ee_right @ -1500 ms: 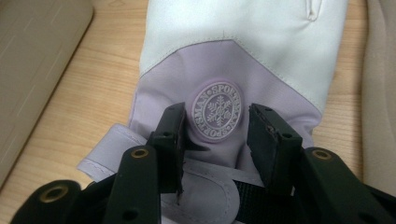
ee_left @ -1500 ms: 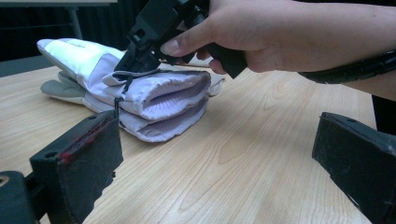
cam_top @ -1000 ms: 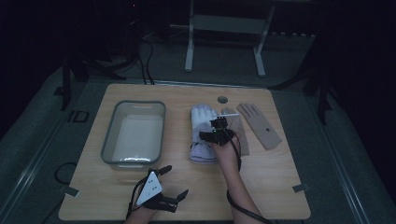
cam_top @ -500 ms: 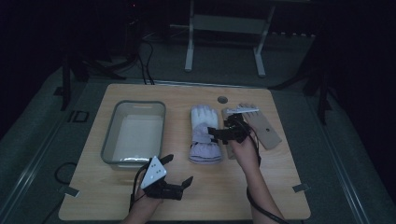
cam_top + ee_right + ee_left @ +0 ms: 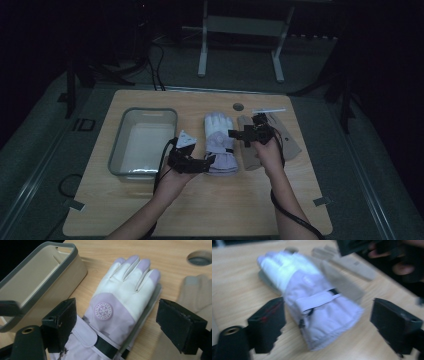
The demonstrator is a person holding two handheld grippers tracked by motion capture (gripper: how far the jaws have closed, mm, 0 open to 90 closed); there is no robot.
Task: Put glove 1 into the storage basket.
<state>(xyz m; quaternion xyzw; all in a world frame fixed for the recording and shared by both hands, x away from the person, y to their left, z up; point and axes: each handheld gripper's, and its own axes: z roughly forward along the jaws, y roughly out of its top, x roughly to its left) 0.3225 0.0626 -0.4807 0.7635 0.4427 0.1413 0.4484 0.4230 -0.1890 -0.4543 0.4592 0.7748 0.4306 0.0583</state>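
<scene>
Padded white-and-lilac ski glove [image 5: 120,307] lies flat beside rectangular plastic bin [image 5: 37,280].

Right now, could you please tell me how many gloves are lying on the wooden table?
2: a padded white-and-lilac ski glove at the middle, right of the grey tub, and a flat beige knit glove beside it. The white one may conceal another beneath.

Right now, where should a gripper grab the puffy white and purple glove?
Probably the cuff end of the glove, coming from the person's side. The cuff is thick, padded and points toward the person, with bare table around it. The left gripper is open, right beside it. The flat fingers offer less to pinch.
</scene>
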